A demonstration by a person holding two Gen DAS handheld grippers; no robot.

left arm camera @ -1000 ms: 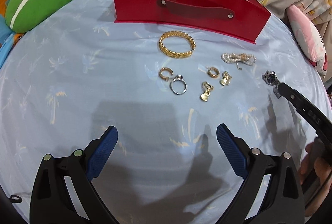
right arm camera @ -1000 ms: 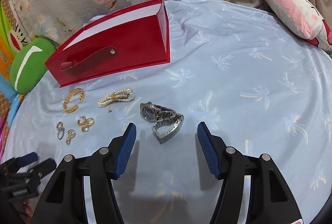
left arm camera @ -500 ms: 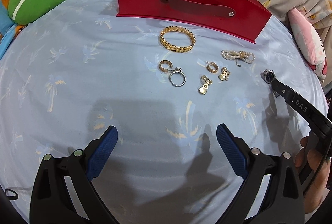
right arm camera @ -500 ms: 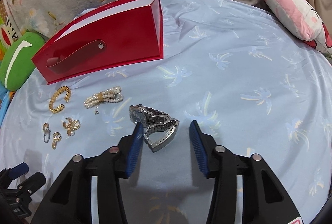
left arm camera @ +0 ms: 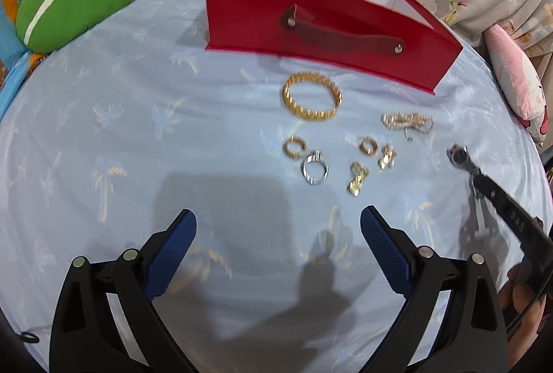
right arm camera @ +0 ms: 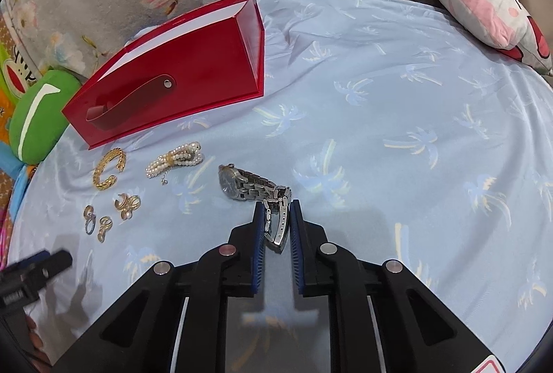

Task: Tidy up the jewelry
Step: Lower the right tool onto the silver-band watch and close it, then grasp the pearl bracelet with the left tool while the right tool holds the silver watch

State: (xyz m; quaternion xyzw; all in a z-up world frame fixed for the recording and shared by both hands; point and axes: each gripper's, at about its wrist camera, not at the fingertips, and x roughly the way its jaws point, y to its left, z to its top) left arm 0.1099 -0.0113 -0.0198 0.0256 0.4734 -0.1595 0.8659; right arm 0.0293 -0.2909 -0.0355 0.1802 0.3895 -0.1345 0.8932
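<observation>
Right wrist view alone shows right claw [right arm camera: 275, 221] closing on the watch [right arm camera: 254, 191] band; left claw [left arm camera: 278, 227] gapes

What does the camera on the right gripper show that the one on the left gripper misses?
Only the right wrist view shows the right gripper closing on the watch band, with the whole band in sight.

Only the left wrist view shows the left gripper, open over bare sheet.

Both show the red box, gold bracelet, pearl bracelet, small rings and earrings, and green cushion.
</observation>
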